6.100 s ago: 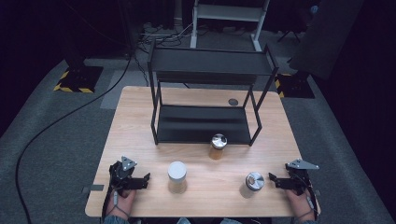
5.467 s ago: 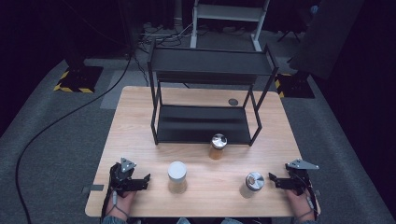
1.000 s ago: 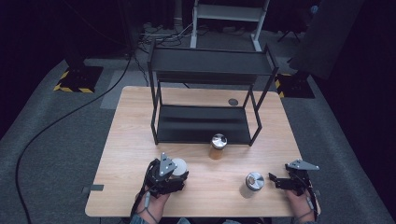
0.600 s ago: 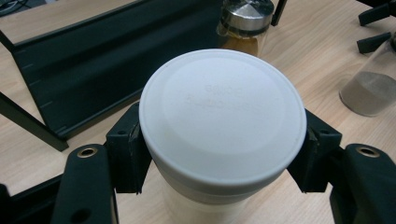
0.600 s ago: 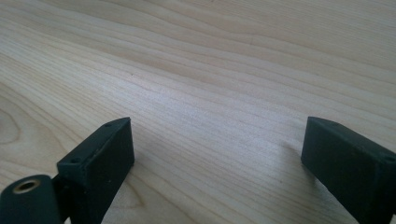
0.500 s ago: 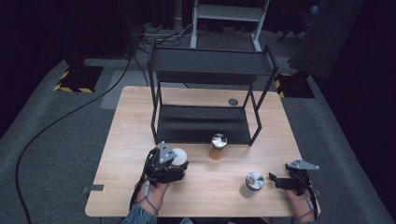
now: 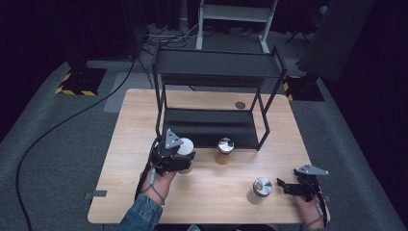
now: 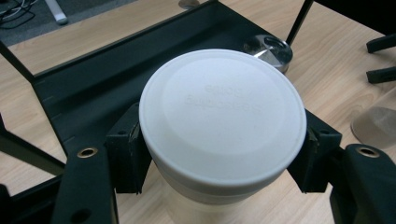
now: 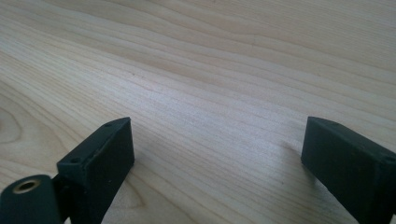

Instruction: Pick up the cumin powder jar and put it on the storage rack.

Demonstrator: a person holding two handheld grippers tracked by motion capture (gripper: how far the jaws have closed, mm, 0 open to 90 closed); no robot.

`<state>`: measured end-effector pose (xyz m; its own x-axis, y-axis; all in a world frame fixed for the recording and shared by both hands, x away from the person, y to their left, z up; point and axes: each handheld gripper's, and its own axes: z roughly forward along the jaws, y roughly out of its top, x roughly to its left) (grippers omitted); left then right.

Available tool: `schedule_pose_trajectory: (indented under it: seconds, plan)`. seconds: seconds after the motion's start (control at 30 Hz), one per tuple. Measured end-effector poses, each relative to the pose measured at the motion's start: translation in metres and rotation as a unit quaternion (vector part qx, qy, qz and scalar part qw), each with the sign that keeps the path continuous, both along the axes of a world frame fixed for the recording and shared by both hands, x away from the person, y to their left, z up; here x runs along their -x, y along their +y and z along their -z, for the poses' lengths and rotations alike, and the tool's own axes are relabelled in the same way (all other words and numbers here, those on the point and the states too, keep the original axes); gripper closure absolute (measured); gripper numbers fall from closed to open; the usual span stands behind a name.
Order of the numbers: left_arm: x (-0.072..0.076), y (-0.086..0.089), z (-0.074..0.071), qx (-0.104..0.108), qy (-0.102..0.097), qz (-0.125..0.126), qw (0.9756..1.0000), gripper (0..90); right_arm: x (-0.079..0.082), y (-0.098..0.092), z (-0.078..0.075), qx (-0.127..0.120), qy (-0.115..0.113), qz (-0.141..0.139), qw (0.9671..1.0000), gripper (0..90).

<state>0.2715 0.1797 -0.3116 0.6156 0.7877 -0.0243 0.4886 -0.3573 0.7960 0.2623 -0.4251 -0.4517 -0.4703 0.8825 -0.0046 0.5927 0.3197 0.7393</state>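
Note:
A white-lidded jar (image 7: 186, 145) hangs just above the wooden table (image 7: 139, 110), in front of the black rack's lower shelf (image 7: 207, 122). My left gripper (image 7: 180, 156) is shut on it. In the left gripper view the two pads (image 8: 125, 154) press on the jar (image 8: 222, 116) under its lid from both sides. My right gripper (image 7: 284, 186) rests at the table's front right, pointing left. Its jaws stand open over bare wood in the right gripper view (image 9: 217, 154), with nothing between them.
A two-tier black rack (image 7: 216, 67) stands at the table's back middle. An amber jar with a metal lid (image 7: 224, 150) sits before its lower shelf. A clear metal-lidded jar (image 7: 261, 188) stands left of my right gripper. A small dark disc (image 7: 240, 105) lies behind the rack.
My left gripper has carried the white-lidded jar up and away from the front edge, toward the rack's lower shelf. The right gripper has stayed where it was.

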Motion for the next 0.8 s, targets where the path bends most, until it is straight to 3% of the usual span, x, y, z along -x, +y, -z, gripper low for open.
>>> schedule_pose_trajectory:
  seconds: [0.43,0.67,0.8]
  plan:
    - [-0.030,-0.009,-0.026,0.000,-0.013,0.005,0.9999,33.6,0.000,0.000,0.000,0.000,0.000,-0.001,1.0000,9.3]
    - [-0.046,-0.017,-0.028,0.004,-0.014,0.000,0.9999,33.6,0.000,0.000,0.000,0.000,0.000,-0.001,1.0000,9.3]
    - [-0.056,-0.023,-0.026,-0.003,-0.016,-0.007,0.9998,33.6,0.000,0.000,0.000,0.001,0.000,-0.003,1.0000,9.3]
